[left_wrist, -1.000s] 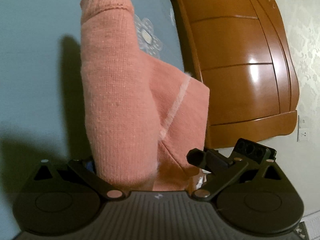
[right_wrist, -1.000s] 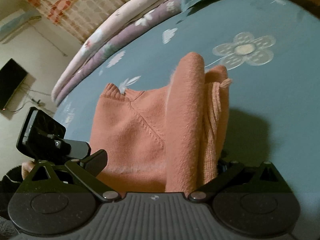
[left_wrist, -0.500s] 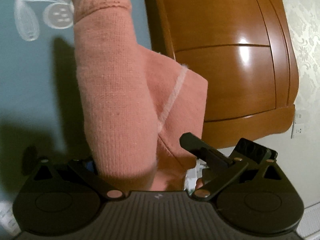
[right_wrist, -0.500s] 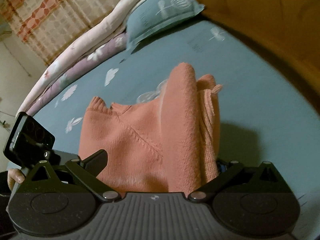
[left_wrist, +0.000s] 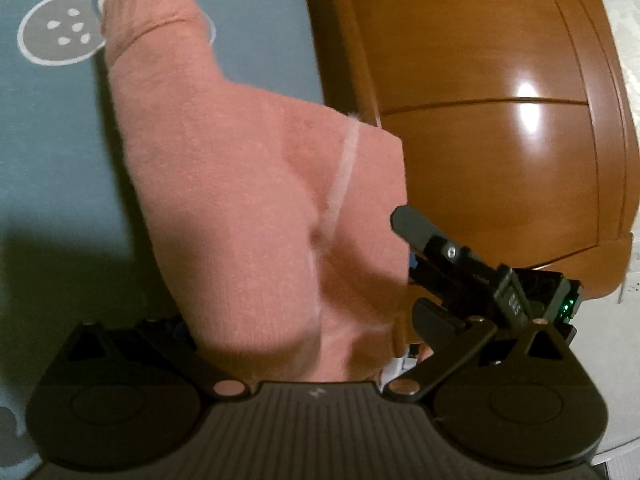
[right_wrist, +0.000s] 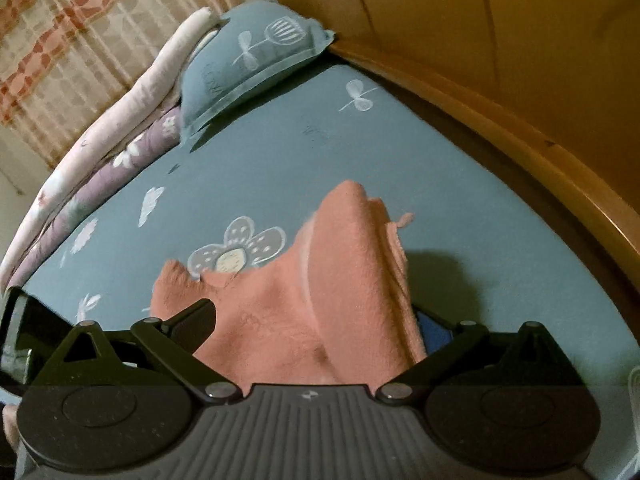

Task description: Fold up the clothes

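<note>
A salmon-pink knit sweater (left_wrist: 240,200) hangs bunched between the fingers of my left gripper (left_wrist: 296,320), which is shut on it. One sleeve, with its ribbed cuff (left_wrist: 148,12), stretches away over the blue bedsheet. To the right, the other gripper (left_wrist: 460,264) holds the same garment's edge. In the right wrist view the sweater (right_wrist: 352,280) is folded into a thick ridge, and my right gripper (right_wrist: 316,320) is shut on it. The sweater's free edge droops to the left over a flower print. The sweater covers the fingertips in both views.
The blue flower-print sheet (right_wrist: 280,152) covers the bed. A glossy wooden headboard (left_wrist: 500,120) stands close on the right and also shows as the headboard (right_wrist: 500,60). At the far end lie a blue pillow (right_wrist: 256,64) and folded quilts (right_wrist: 100,152), in front of a patterned curtain (right_wrist: 60,40).
Both grippers have carried the sweater toward the headboard end of the bed. The pillow and headboard now fill more of the right view. Both grips are unchanged.
</note>
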A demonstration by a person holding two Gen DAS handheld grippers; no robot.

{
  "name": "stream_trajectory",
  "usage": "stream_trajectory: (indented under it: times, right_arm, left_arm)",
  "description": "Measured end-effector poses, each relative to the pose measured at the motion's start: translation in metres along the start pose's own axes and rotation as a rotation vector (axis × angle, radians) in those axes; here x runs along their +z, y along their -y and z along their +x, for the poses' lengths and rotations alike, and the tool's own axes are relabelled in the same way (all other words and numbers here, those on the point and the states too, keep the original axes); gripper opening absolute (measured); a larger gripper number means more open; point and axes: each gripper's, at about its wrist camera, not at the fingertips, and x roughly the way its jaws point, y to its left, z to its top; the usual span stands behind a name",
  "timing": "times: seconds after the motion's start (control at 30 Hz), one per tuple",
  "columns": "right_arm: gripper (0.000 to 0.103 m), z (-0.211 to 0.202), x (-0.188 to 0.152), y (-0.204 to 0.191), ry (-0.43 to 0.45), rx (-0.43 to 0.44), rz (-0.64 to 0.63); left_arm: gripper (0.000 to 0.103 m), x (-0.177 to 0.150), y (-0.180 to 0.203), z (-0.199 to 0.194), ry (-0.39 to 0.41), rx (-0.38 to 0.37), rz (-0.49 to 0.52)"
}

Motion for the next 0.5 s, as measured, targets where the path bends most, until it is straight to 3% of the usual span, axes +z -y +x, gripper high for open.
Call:
stream_trajectory:
  times: [0.07, 0.17, 0.23, 0.3, 0.37, 0.4, 0.5]
  right_arm:
    - [0.103, -0.003, 0.000, 0.005, 0.035, -0.038, 0.006]
    - [0.102, -0.023, -0.004, 0.004, 0.110, -0.115, -0.034]
    - [0.100, -0.044, -0.009, -0.001, 0.184, -0.143, -0.063]
    - [0.087, -0.057, -0.018, -0.011, 0.230, -0.161, -0.124]
    - [0.075, -0.060, -0.033, -0.023, 0.231, -0.166, -0.201]
    - [0.065, -0.054, -0.043, -0.027, 0.215, -0.183, -0.242]
    - [0.048, -0.020, -0.066, -0.025, 0.130, -0.295, -0.313]
  left_arm:
    - [0.101, -0.001, 0.000, -0.003, -0.024, 0.023, 0.040]
    - [0.101, -0.009, 0.010, -0.025, -0.047, 0.106, 0.185]
    - [0.101, -0.013, 0.022, -0.046, -0.005, 0.154, 0.310]
    - [0.101, -0.018, 0.034, -0.067, 0.049, 0.184, 0.412]
    - [0.102, -0.009, 0.055, -0.063, 0.077, 0.180, 0.473]
    - [0.102, -0.009, 0.063, -0.060, 0.079, 0.167, 0.502]
    - [0.102, -0.010, 0.082, -0.029, 0.069, 0.130, 0.565]
